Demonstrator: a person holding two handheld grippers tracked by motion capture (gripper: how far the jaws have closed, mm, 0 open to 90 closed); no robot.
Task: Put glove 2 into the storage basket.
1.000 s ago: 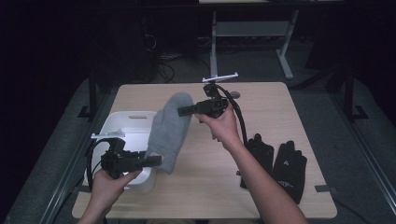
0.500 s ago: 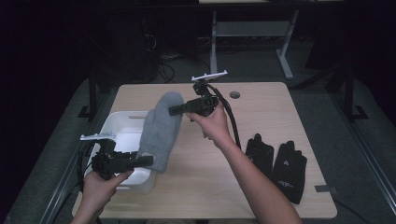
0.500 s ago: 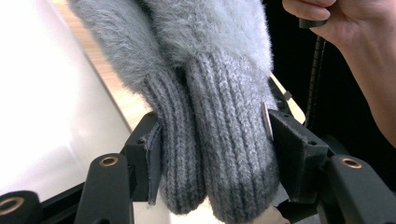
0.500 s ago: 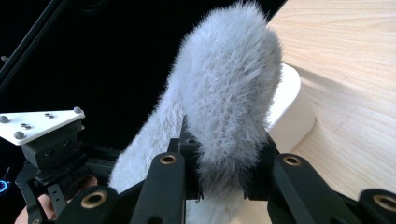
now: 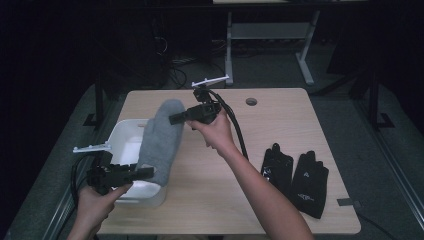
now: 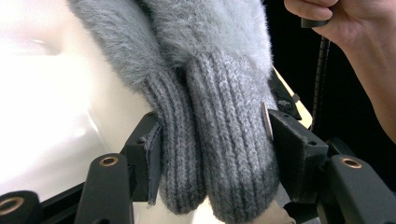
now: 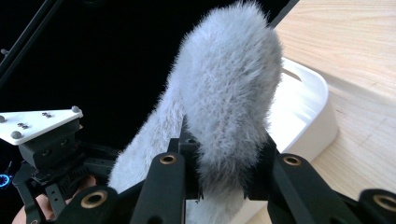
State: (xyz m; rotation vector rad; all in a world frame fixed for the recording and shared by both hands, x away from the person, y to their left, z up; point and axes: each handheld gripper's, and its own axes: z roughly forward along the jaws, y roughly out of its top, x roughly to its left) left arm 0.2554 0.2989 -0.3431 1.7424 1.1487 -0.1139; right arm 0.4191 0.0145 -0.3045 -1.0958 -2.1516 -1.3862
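Grey fuzzy mitten (image 5: pixel 161 141) held stretched between 2 grippers above the white bin (image 5: pixel 125 137).

Left hand-held gripper (image 5: pixel 144 172) clamps the ribbed knit cuff; right hand-held gripper (image 5: pixel 176 119) pinches the fluffy tip, jaws nearly closed on it. The mitten hangs slanted over the bin's near edge at the counter's (image 5: pixel 280 115) left side; 2 black gloves (image 5: pixel 296 176), apparently a pair, lie well apart to the right.

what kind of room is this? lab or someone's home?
Likely a lab or recording workspace: a bare wooden table on grey carpet, a desk frame with tangled cables behind it, and dark surroundings. Nothing homely.
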